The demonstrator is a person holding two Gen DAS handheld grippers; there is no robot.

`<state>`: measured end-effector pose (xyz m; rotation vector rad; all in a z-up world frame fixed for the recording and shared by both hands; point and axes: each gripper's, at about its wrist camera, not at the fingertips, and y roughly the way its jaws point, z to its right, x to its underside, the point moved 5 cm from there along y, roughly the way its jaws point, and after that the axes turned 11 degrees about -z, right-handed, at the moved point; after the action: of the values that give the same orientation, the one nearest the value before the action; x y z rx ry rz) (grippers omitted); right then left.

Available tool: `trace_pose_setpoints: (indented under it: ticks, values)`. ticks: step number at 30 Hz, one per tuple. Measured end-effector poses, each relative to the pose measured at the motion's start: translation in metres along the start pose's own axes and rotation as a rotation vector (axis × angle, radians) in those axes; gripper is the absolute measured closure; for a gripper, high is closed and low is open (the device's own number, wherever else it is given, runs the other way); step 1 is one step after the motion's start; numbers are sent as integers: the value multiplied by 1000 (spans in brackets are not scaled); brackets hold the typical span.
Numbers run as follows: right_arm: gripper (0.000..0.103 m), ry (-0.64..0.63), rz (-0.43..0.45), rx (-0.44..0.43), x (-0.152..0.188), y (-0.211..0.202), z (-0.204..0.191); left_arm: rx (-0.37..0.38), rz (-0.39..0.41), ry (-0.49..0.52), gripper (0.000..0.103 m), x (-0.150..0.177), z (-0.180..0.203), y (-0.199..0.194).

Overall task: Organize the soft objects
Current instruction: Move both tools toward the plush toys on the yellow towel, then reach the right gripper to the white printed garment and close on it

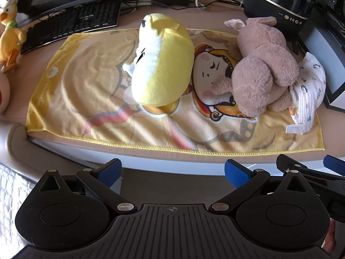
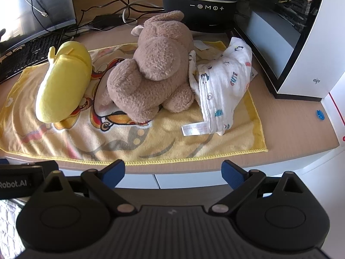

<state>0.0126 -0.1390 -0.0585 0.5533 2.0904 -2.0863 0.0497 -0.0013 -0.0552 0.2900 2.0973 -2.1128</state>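
A: We hold the left gripper [image 1: 172, 172] and the right gripper [image 2: 173, 173] low at the near edge of the desk [image 2: 291, 116], both with jaws spread wide and nothing between them.

B: And the soft things all lie ahead of us on the yellow cartoon towel [image 1: 86, 90], well apart from both sets of fingers.

A: The yellow plush [image 1: 161, 64] lies on its side. Its long axis runs from near to far across the towel, with the eye end pointing away from us toward the keyboard [image 1: 71, 26].

B: In the right wrist view it sits left of centre, and the brown plush [image 2: 151, 69] is just beside it on the right. That one also lies lengthwise away from us, its far end toward the black speaker [image 2: 200, 4].

A: Touching the brown plush on its right side is the white printed cloth [image 2: 222, 86], bunched up, its label end pointing toward us.

B: From the left gripper, the brown plush and cloth lie ahead and to the right; the yellow plush is almost straight ahead.
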Motion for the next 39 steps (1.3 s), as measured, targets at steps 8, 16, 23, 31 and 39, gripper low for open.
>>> trace_pose_setpoints:
  ticks: [8,16,23,31,39]
  values:
    - [6,11,3,9,-12,4,2,1,6,10,0,-13,0,3]
    - [6,23,8,23,-24,7,4,5,12,20,0,-31,3,6]
    - [6,36,27,41,-41,7,8,5,27,36,0,-50,3,8]
    - [6,86,77,71,-67,2,25,-19,59,72,0,-79,1,7]
    - [6,91,103,113,-86,-6,26,-22,71,110,0,-107,-2,7]
